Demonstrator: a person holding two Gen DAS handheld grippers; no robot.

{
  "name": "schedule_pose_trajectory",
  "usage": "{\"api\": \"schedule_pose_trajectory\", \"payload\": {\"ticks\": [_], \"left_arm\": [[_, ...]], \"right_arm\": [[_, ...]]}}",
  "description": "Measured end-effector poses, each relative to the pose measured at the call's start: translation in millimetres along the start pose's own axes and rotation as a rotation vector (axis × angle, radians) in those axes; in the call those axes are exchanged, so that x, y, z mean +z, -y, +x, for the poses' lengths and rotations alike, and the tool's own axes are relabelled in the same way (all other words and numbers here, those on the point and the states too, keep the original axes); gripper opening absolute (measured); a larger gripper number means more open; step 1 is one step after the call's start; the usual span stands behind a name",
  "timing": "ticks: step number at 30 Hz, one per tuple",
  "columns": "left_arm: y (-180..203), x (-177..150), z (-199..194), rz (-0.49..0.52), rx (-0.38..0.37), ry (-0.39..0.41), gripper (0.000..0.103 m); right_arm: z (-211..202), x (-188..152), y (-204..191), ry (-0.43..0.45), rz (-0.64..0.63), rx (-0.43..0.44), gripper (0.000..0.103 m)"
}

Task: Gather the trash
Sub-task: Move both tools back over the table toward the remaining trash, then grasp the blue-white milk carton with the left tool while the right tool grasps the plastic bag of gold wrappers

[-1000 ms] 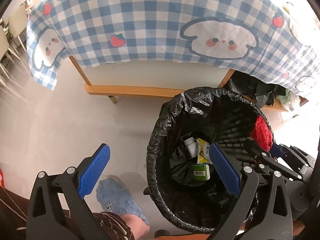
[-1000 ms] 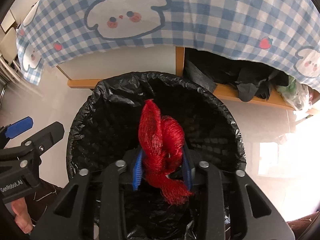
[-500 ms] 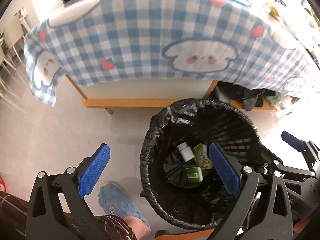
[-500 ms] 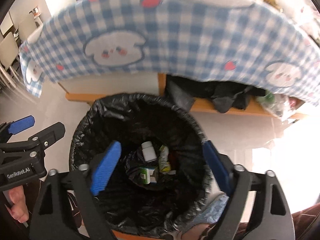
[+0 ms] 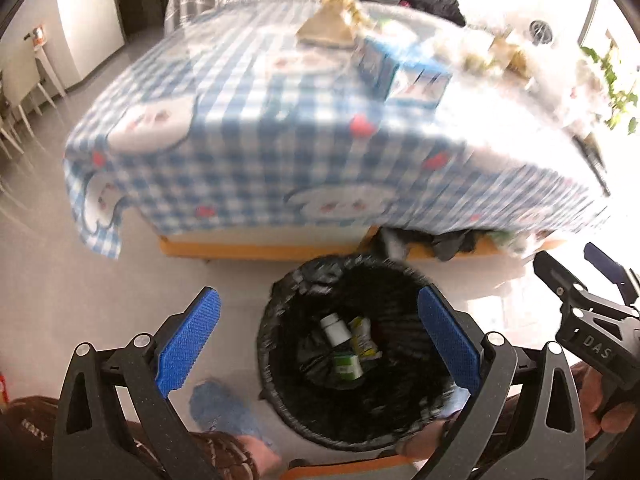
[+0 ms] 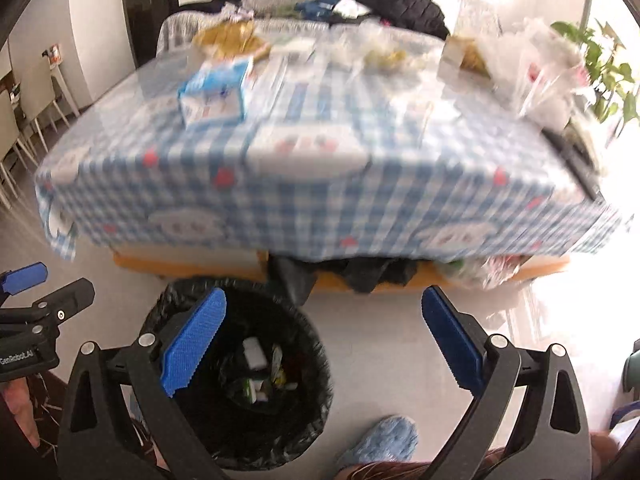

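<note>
A round bin with a black liner [image 5: 304, 420] stands on the floor below me, also in the right wrist view [image 6: 308, 408]. In it lie a white bottle [image 5: 335, 329], a yellow wrapper [image 5: 363, 338] and a green carton [image 5: 348, 365]. My left gripper [image 5: 318, 340] is open and empty above the bin. My right gripper [image 6: 320, 340] is open and empty, above the bin's right side. On the blue checked table [image 6: 304, 184] lie a blue-white carton [image 6: 214, 94], a brown paper bag [image 5: 328, 28] and clear plastic bags [image 6: 536, 68]. The frames are motion-blurred.
A low wooden shelf [image 6: 532, 270] under the table holds dark cloth [image 6: 364, 274]. A blue slipper [image 5: 224, 406] is beside the bin, also in the right wrist view [image 6: 384, 446]. Chairs [image 6: 24, 112] stand at the left, a plant [image 6: 608, 76] at the right.
My right gripper opened and the red net it held is gone from its jaws. Both grippers have risen and tilted up, so the tabletop has come into view.
</note>
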State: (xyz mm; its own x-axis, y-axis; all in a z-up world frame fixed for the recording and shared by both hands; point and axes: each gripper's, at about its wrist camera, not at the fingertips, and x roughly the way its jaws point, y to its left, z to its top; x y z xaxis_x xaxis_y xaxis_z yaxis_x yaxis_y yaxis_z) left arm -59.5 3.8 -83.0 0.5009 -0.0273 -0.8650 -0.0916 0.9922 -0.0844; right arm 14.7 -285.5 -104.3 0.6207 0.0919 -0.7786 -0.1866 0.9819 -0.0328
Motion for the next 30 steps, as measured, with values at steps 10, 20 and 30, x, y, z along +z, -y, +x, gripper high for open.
{"api": "schedule_pose_trajectory", "payload": {"ticks": [10, 20, 30], "left_arm": [[36.6, 70.4, -12.8, 0.001, 0.001, 0.047, 0.097], [62.7, 135.8, 18.9, -0.020, 0.049, 0.043, 0.097], [73.9, 177.1, 59.3, -0.054, 0.106, -0.001, 0.097]], "right_arm": [[-15.0, 74.2, 37.8, 0.101, 0.013, -0.021, 0.095], [15.5, 135.0, 70.9, 0.147, 0.028, -0.009, 0.094], [59.8, 181.1, 84.5, 0.165, 0.025, -0.003, 0.094]]}}
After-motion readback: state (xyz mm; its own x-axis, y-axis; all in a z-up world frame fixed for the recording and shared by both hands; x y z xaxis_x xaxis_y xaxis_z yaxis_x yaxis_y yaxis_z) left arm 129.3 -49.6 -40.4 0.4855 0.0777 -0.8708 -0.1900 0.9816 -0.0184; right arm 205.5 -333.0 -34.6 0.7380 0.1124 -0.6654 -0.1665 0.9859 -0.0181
